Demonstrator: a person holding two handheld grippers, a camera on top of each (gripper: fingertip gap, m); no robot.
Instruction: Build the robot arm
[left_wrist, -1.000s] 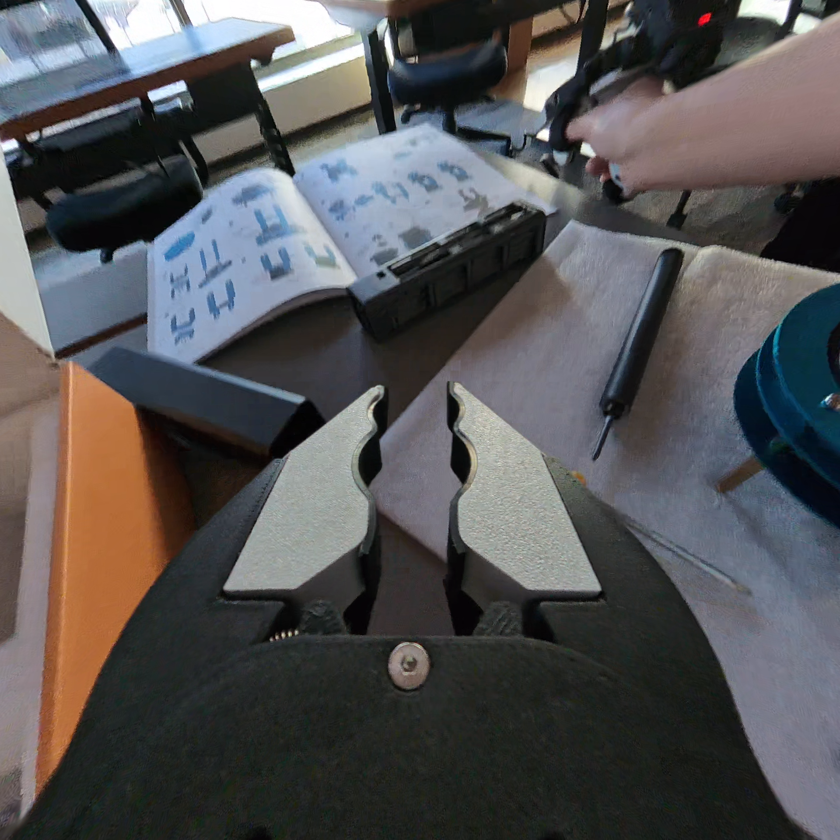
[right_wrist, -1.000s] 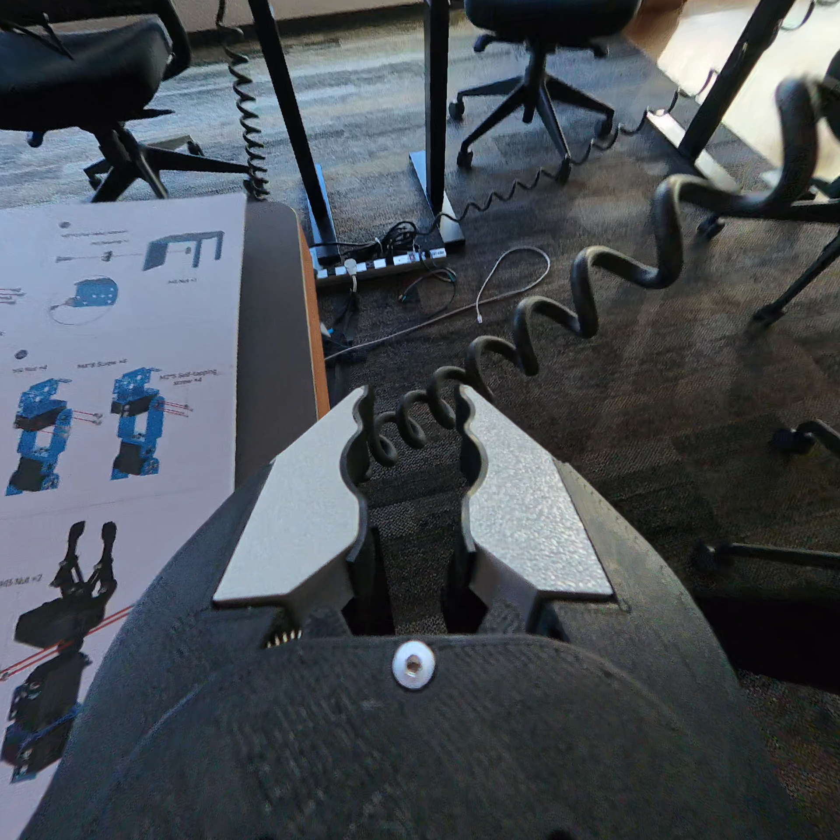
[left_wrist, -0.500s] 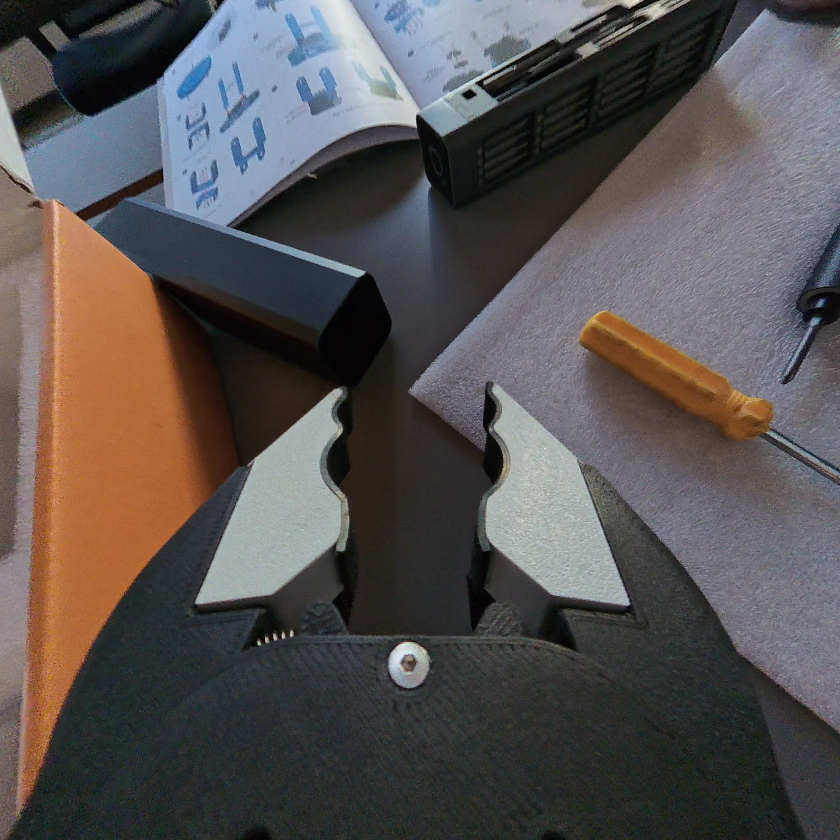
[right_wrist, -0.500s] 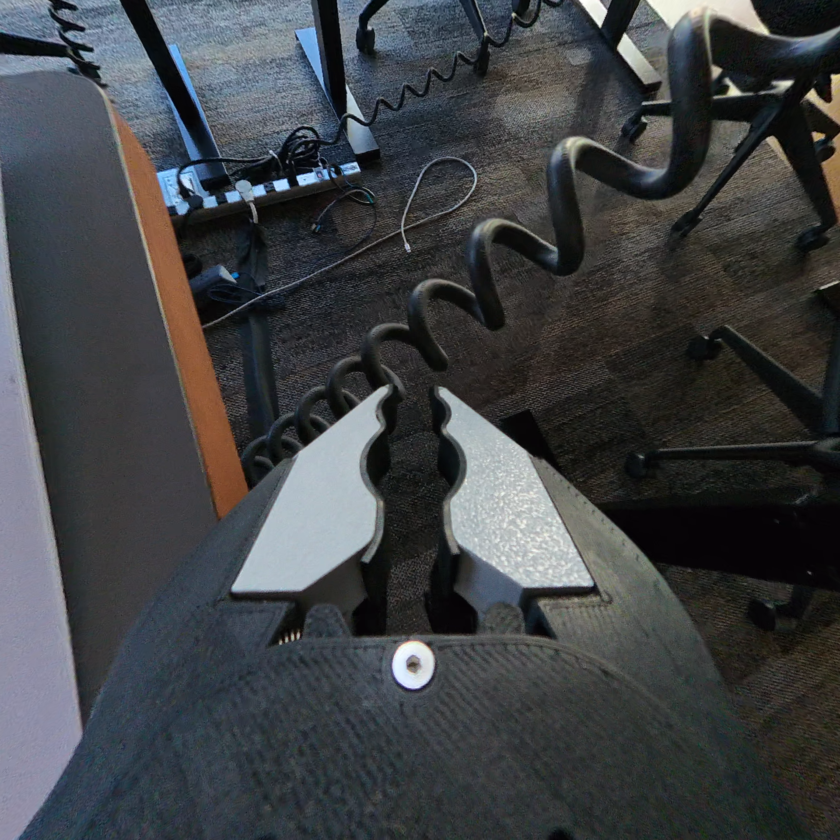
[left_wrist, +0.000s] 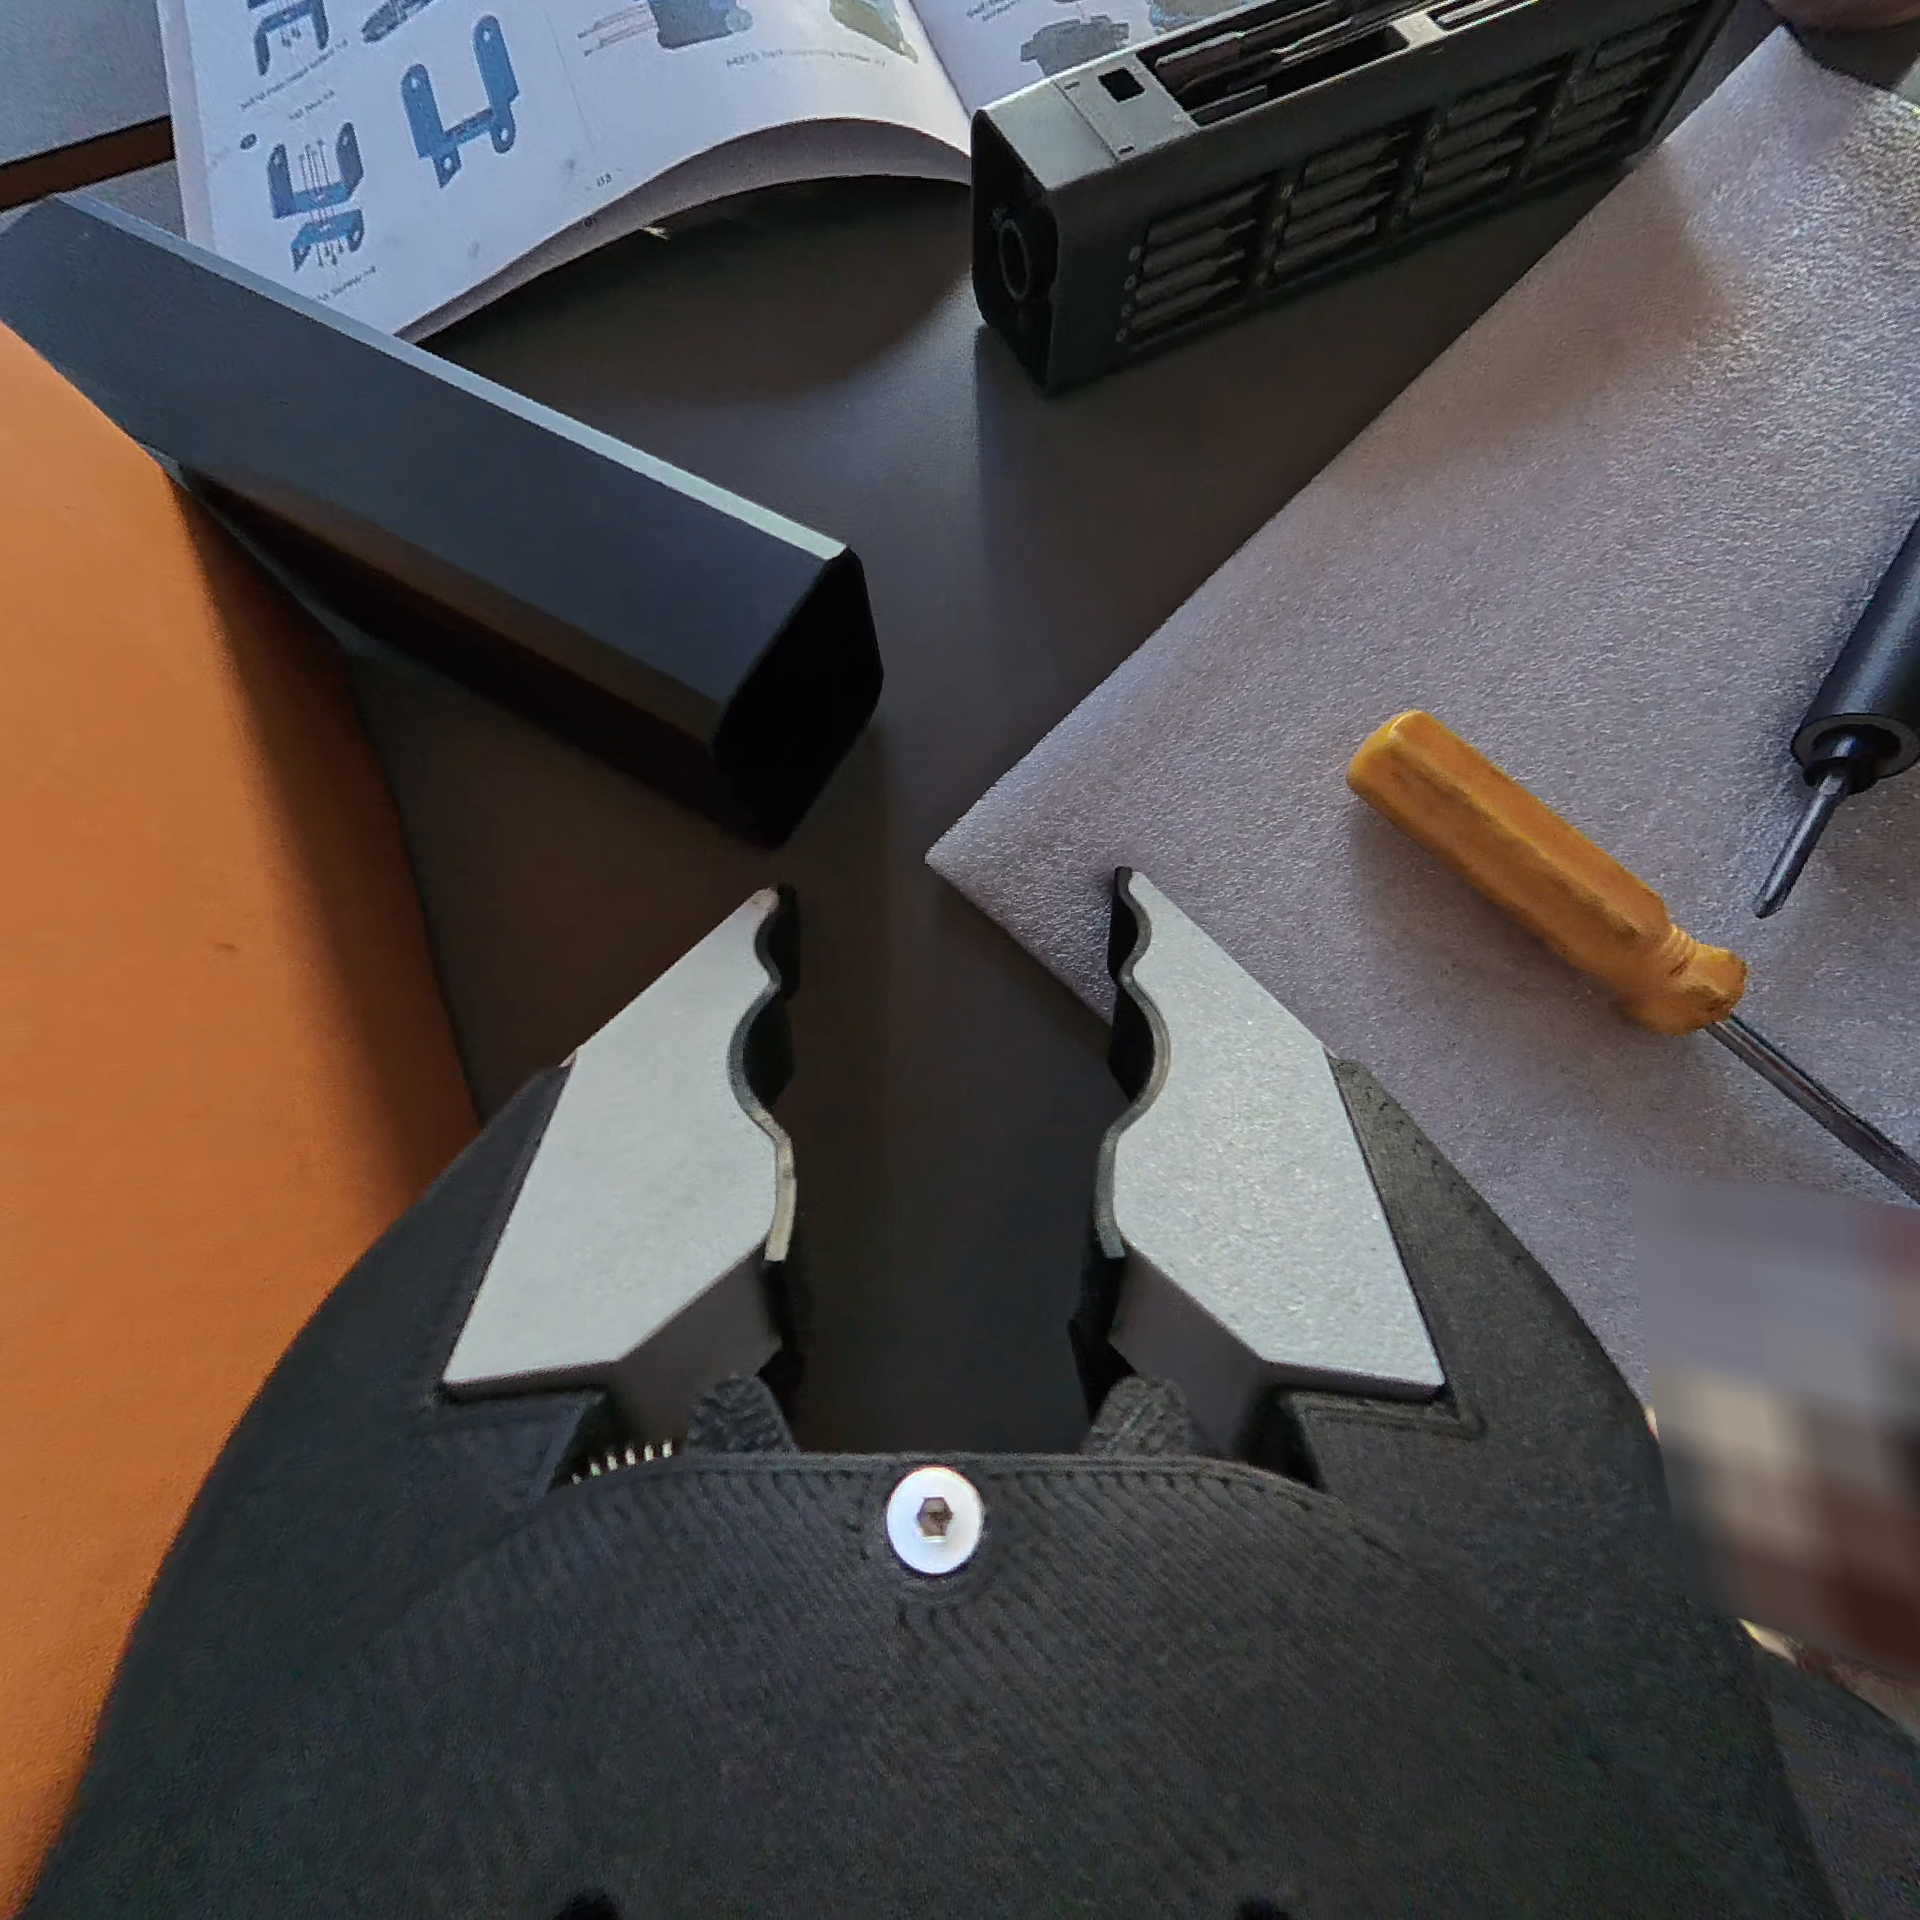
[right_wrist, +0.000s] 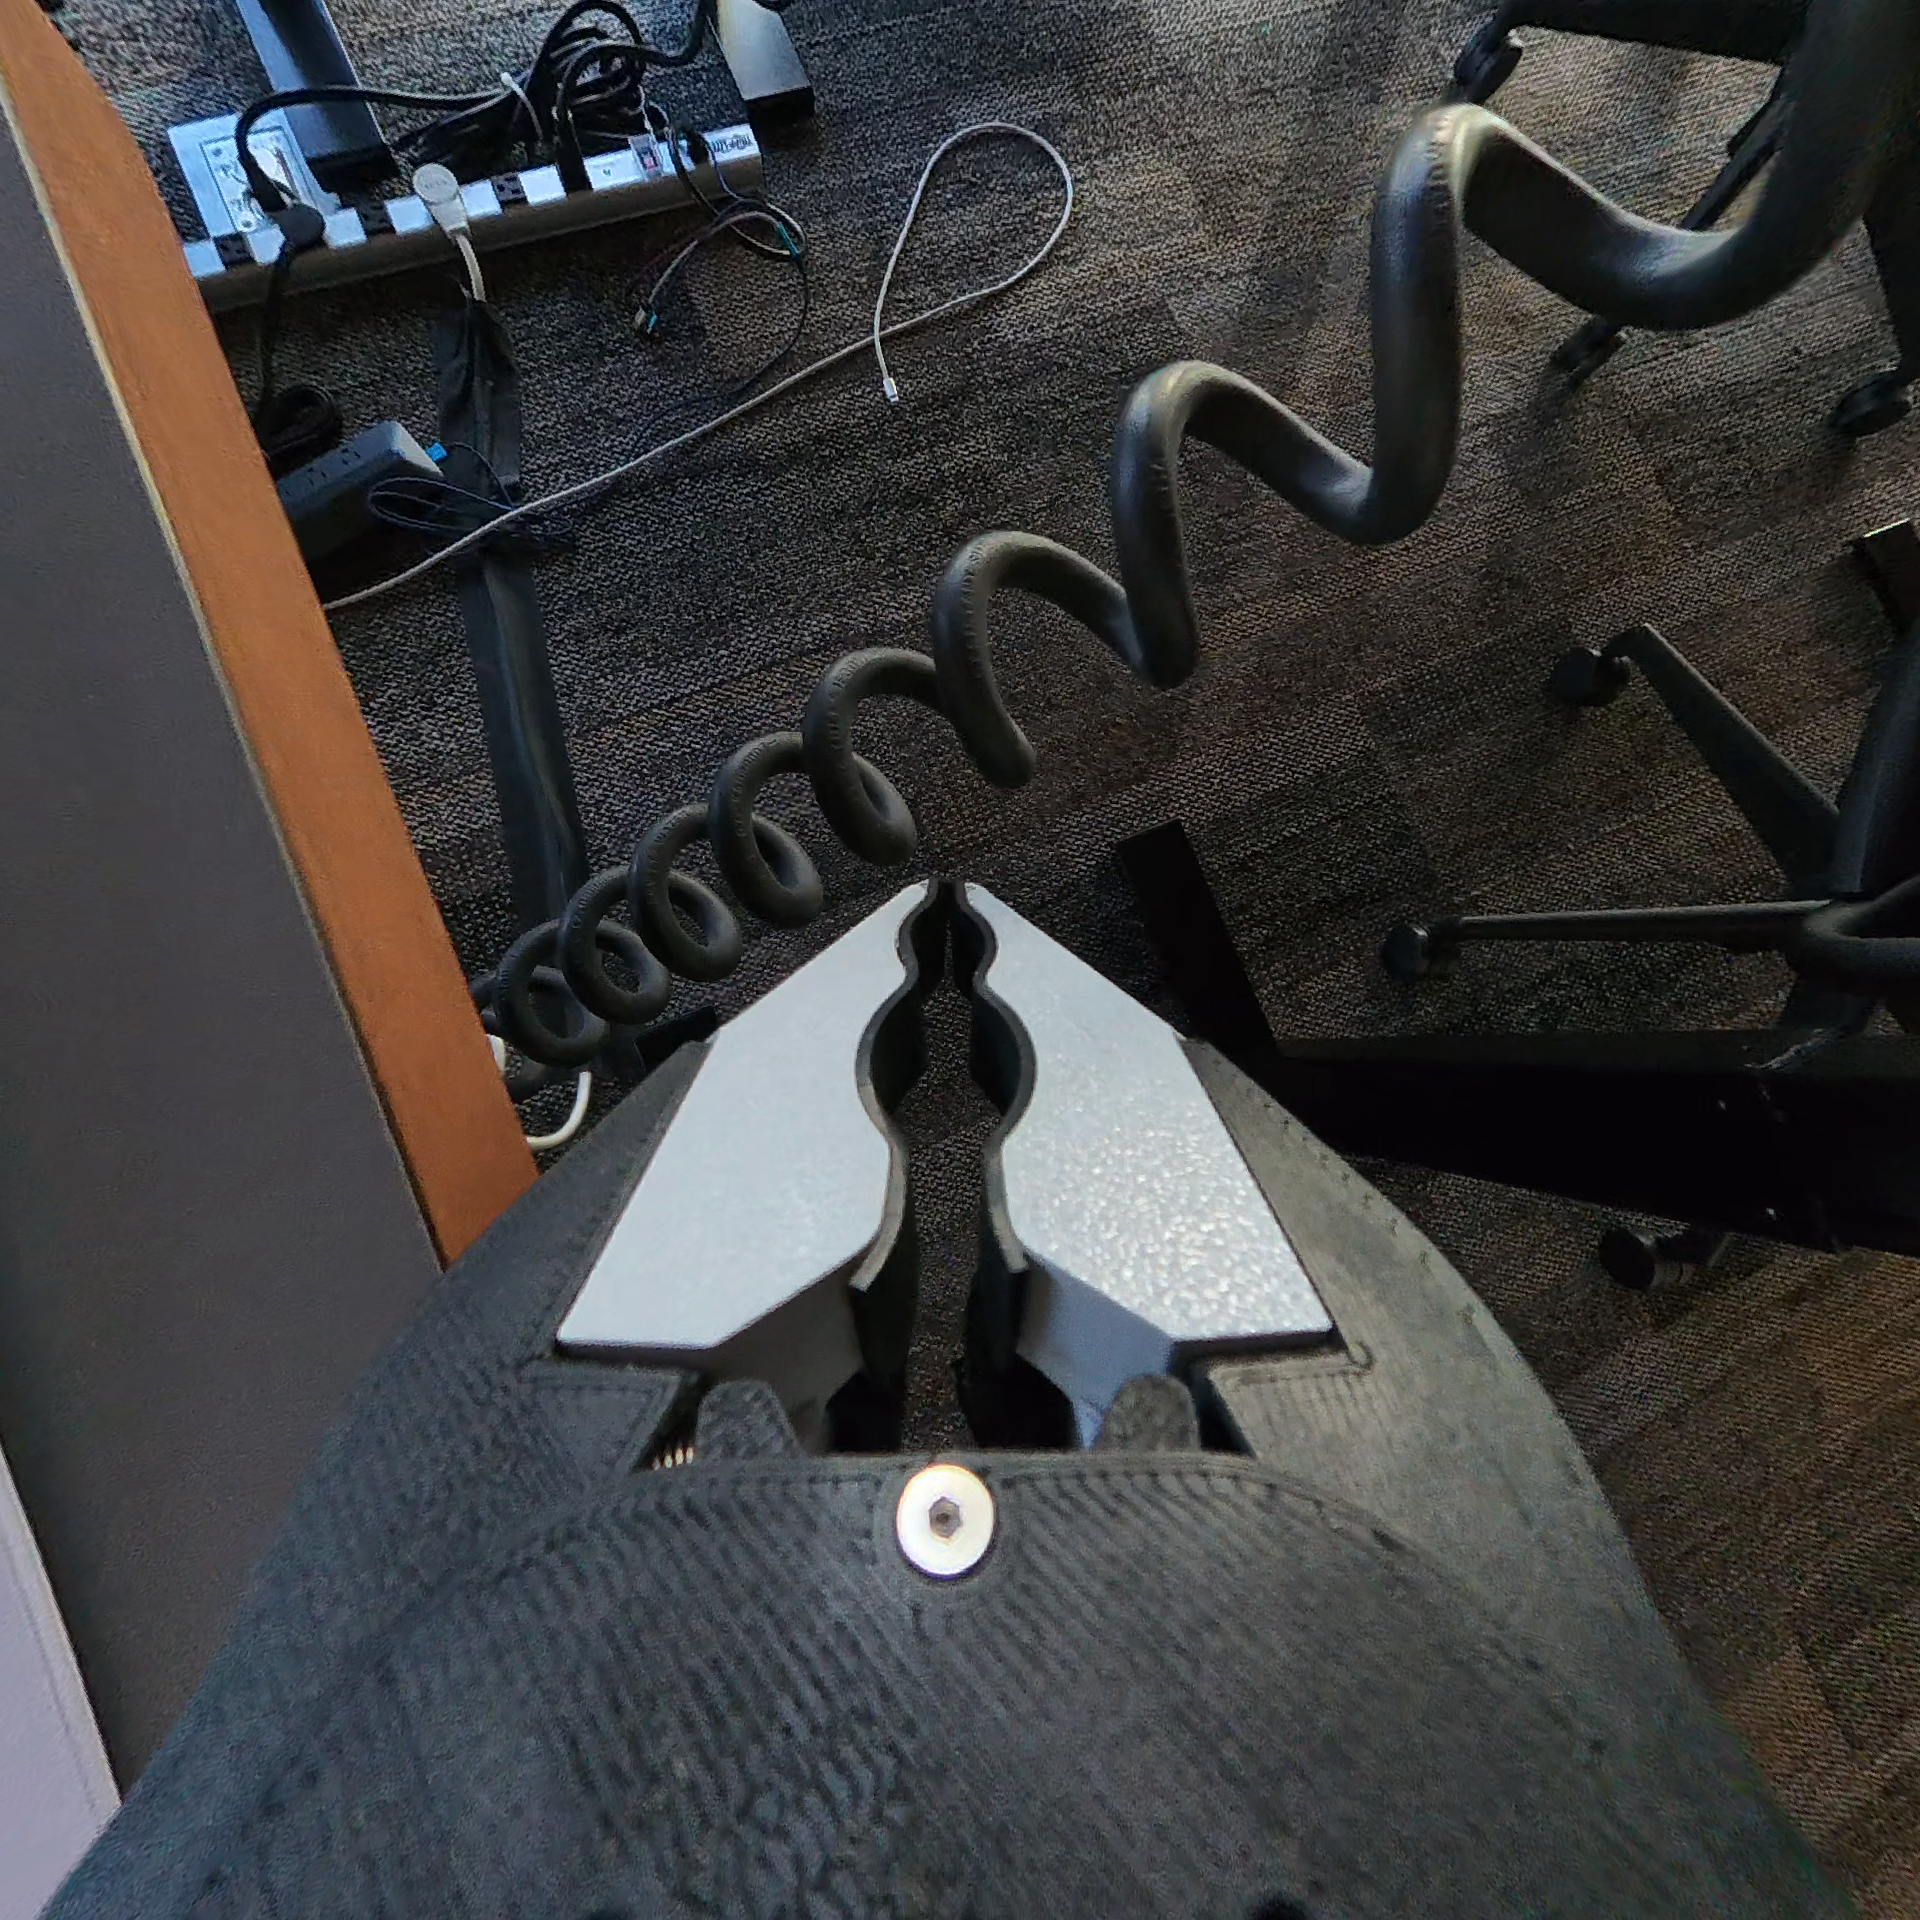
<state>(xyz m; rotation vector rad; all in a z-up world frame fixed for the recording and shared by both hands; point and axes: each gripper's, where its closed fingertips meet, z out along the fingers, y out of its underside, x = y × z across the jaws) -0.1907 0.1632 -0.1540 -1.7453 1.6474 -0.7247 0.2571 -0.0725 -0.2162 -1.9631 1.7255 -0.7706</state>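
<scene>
My left gripper (left_wrist: 948, 896) is open and empty, low over the dark table (left_wrist: 1018, 499) at the corner of a grey foam mat (left_wrist: 1507, 540). A long black box (left_wrist: 436, 520) lies just ahead to the left. A yellow-handled screwdriver (left_wrist: 1538, 868) lies on the mat to the right, with a black screwdriver (left_wrist: 1860, 717) beyond it. My right gripper (right_wrist: 948, 891) is shut and empty, out past the table edge (right_wrist: 260, 644) above the carpet. A black coiled cable (right_wrist: 883, 790) hangs just ahead of its tips, apart from them.
An orange surface (left_wrist: 187, 935) fills the left. A black bit case (left_wrist: 1320, 177) and an open booklet (left_wrist: 540, 135) lie at the back of the table. On the floor are a power strip (right_wrist: 468, 197), loose cables (right_wrist: 935, 281) and chair bases (right_wrist: 1714, 914). My left gripper is the nearer one to the yellow-handled screwdriver (left_wrist: 1538, 868): about 6 centimetres, against 45 centimetres.
My left gripper has dropped closer to the table and opened wider. My right gripper has closed fully and tilted down toward the floor; the coiled cable now sits outside its tips.
</scene>
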